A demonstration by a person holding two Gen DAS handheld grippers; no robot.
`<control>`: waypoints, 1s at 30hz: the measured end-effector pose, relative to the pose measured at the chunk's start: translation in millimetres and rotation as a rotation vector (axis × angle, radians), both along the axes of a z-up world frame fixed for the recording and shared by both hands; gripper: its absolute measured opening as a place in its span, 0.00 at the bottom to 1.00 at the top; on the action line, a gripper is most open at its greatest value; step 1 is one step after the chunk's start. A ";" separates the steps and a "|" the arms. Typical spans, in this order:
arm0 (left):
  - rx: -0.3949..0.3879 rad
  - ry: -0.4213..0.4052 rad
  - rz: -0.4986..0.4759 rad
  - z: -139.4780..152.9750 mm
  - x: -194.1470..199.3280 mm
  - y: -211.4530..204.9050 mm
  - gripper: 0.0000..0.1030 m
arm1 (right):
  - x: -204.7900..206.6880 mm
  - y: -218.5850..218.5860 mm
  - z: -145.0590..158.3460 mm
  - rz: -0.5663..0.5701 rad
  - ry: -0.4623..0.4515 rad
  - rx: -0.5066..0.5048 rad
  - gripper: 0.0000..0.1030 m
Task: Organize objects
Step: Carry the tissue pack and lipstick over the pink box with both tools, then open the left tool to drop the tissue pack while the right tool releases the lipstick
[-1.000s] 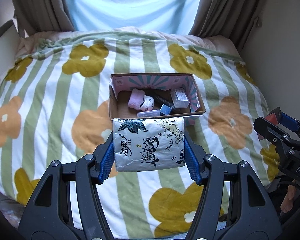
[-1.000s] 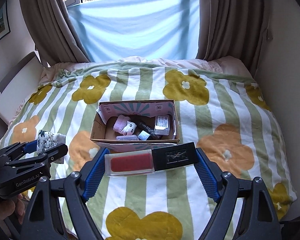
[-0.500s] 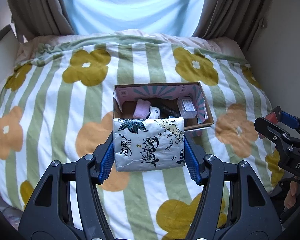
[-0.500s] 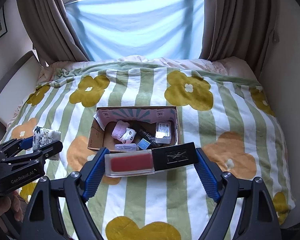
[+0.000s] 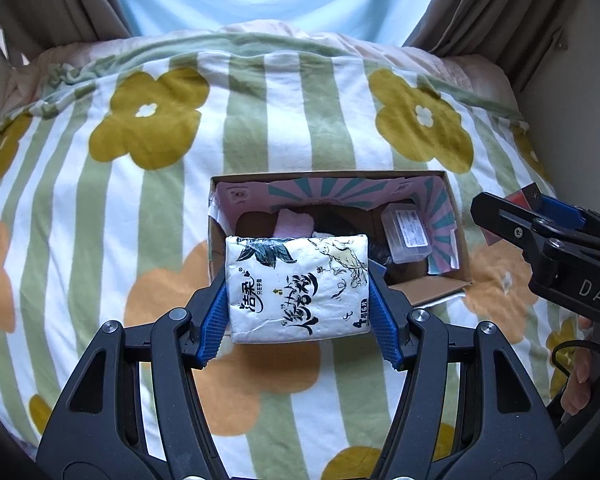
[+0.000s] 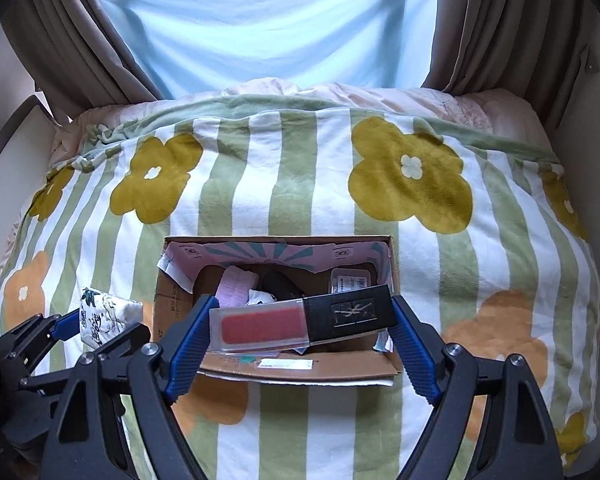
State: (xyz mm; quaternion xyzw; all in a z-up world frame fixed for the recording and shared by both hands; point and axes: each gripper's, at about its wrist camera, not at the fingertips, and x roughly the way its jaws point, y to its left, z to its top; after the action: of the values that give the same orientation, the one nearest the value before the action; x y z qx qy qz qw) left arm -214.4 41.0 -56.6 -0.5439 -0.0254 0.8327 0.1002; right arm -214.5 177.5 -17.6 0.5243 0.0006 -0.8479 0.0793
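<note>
My left gripper (image 5: 298, 300) is shut on a white tissue pack (image 5: 298, 286) with black ink drawings, held over the near left part of an open cardboard box (image 5: 424, 294). My right gripper (image 6: 300, 320) is shut on a red lip gloss tube with a black cap (image 6: 300, 318), held crosswise above the box's (image 6: 300, 368) near edge. Inside the box lie a pink sock (image 6: 238, 286), a dark item and a clear plastic case (image 5: 406, 234). The tissue pack (image 6: 106, 314) and left gripper (image 6: 88, 330) show at the left of the right wrist view; the right gripper (image 5: 540, 220) shows at the right of the left wrist view.
The box rests on a bed with a green-striped blanket with yellow and orange flowers (image 5: 300, 120). Brown curtains (image 6: 492, 20) and a pale blue sheet over the window stand behind the bed. A wall runs along the right side. A person's fingers (image 5: 580, 376) hold the right gripper's handle.
Both grippers have moved forward toward the box, which now looks larger and closer. The tissue pack and the lip gloss now overlap the box's near part. Both grips are unchanged.
</note>
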 end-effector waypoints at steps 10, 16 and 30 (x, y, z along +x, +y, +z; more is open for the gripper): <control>-0.034 -0.112 -0.022 -99.3 -44.1 0.1 0.57 | -64.9 -25.1 -93.4 -0.021 -0.133 -0.016 0.79; -0.026 -0.173 -0.034 -137.4 -52.3 7.4 0.57 | -82.7 -27.0 -130.3 -0.046 -0.182 -0.022 0.79; -0.040 -0.172 -0.089 -146.1 -59.9 16.9 0.66 | -102.2 -34.5 -152.7 -0.073 -0.243 -0.021 0.82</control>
State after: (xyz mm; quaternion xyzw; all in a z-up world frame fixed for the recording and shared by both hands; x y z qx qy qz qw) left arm -274.3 57.8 -202.7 -0.6161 0.0071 0.7778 0.1238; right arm -316.7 143.0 -170.3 0.6219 -0.0371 -0.7804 0.0533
